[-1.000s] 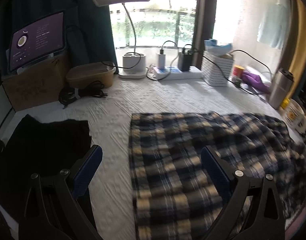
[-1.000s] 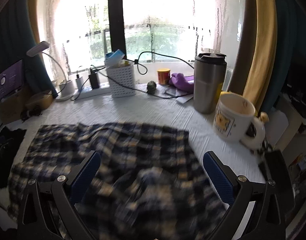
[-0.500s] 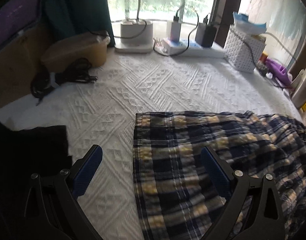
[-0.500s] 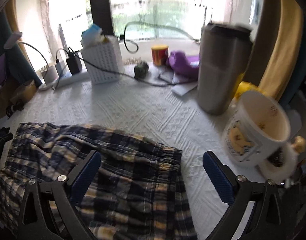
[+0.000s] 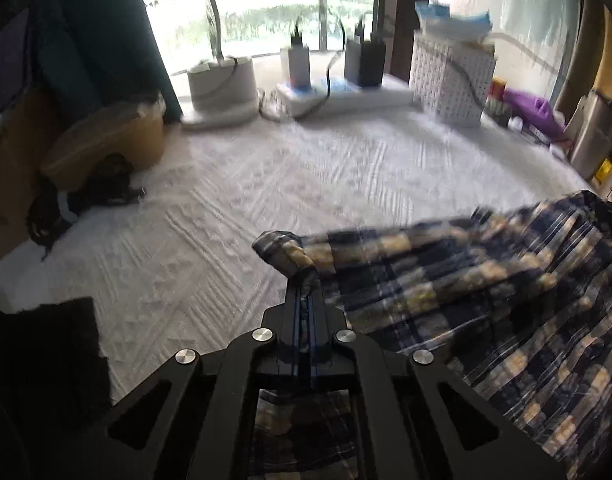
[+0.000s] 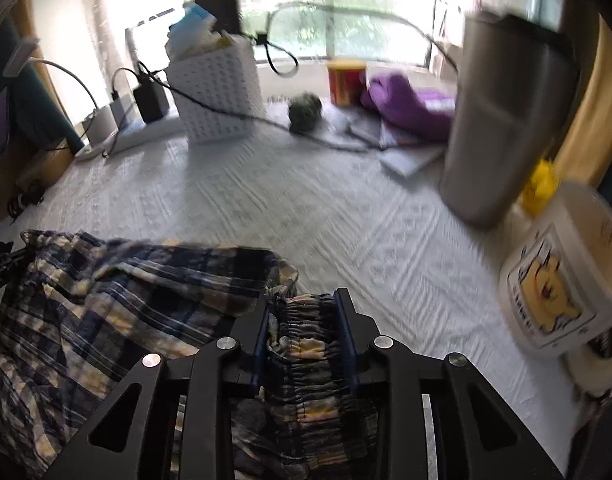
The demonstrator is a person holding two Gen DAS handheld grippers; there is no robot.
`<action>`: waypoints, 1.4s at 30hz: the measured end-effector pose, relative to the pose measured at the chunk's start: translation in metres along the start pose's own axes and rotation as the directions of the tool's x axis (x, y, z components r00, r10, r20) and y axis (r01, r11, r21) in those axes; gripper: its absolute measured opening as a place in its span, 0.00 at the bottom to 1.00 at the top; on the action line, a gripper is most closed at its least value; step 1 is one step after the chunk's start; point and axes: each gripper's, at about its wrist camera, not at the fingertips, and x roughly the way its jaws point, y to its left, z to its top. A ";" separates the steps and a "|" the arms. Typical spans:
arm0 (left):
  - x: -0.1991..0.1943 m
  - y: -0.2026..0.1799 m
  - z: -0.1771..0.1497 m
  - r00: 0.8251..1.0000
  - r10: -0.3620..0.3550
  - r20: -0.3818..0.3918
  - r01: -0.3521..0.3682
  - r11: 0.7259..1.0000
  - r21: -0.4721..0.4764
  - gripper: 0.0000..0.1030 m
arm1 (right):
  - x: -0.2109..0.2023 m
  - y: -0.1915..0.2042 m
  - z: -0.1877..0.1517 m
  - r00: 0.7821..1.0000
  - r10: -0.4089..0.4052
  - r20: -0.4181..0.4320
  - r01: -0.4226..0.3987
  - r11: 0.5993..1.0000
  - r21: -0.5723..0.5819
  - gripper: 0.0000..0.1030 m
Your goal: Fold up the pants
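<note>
Both tools have just been closing on the plaid pants [image 5: 466, 288]: the left tool [image 5: 303, 280] is pinched fully shut on a corner of the hem end, its 2 jaws meeting with a small twist of cloth bunched above them, and the right tool [image 6: 303, 304] is clamped on the gathered elastic waistband, which fills the gap between its 2 blue pads [image 6: 342, 320]. The pants lie on the white textured bench cover [image 5: 306, 200], spread between the 2 tools, with the grasped edges puckered up off the surface. Judging from this, the main risk is on the left: so little fabric is caught that it could slip out once the cloth is lifted or pulled taut. On the right, the mug [image 6: 562, 280] and steel tumbler [image 6: 502, 120] stand near the waistband, so a wide swing could knock them. The fabric looks thin, soft and rumpled, navy and cream checks, likely to sag and crease unevenly if the 2 ends are not carried level.
</note>
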 end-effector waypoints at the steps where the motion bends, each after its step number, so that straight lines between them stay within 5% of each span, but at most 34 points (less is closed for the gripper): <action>1: -0.005 0.003 0.003 1.000 0.000 0.017 0.000 1.000 -0.010 0.01 | -0.005 0.003 0.004 1.000 -0.009 0.020 0.009 1.000 -0.006 0.29; 9: -0.038 0.039 0.035 0.986 0.019 0.167 -0.009 0.998 -0.064 0.01 | -0.046 0.020 0.051 0.980 -0.054 0.190 0.061 0.997 -0.036 0.29; 14: -0.036 0.055 0.051 0.977 0.045 0.208 -0.030 0.997 -0.074 0.01 | -0.034 0.021 0.066 0.978 -0.059 0.199 0.063 0.998 -0.016 0.29; 23: 0.028 0.055 0.043 0.999 0.042 0.012 -0.041 0.997 -0.071 0.10 | 0.031 -0.001 0.047 0.990 -0.132 0.052 0.130 0.990 0.052 0.29; 25: 0.027 0.061 0.038 0.999 0.042 -0.012 -0.043 0.994 -0.103 0.44 | 0.036 -0.008 0.043 0.989 -0.143 0.031 0.141 0.988 0.062 0.30; 27: 0.017 0.068 0.029 0.999 0.051 0.003 -0.050 0.989 -0.138 0.60 | 0.030 -0.010 0.044 0.989 -0.141 0.044 0.138 0.989 0.060 0.37; 30: -0.001 0.074 0.015 0.998 0.057 -0.015 -0.059 0.986 -0.159 0.60 | 0.008 -0.012 0.042 0.982 -0.160 0.101 0.156 0.987 0.049 0.76; 42: -0.024 0.035 -0.067 0.989 -0.049 -0.142 0.027 0.988 -0.152 0.60 | -0.054 -0.023 -0.027 0.996 -0.059 0.061 0.059 0.998 0.006 0.76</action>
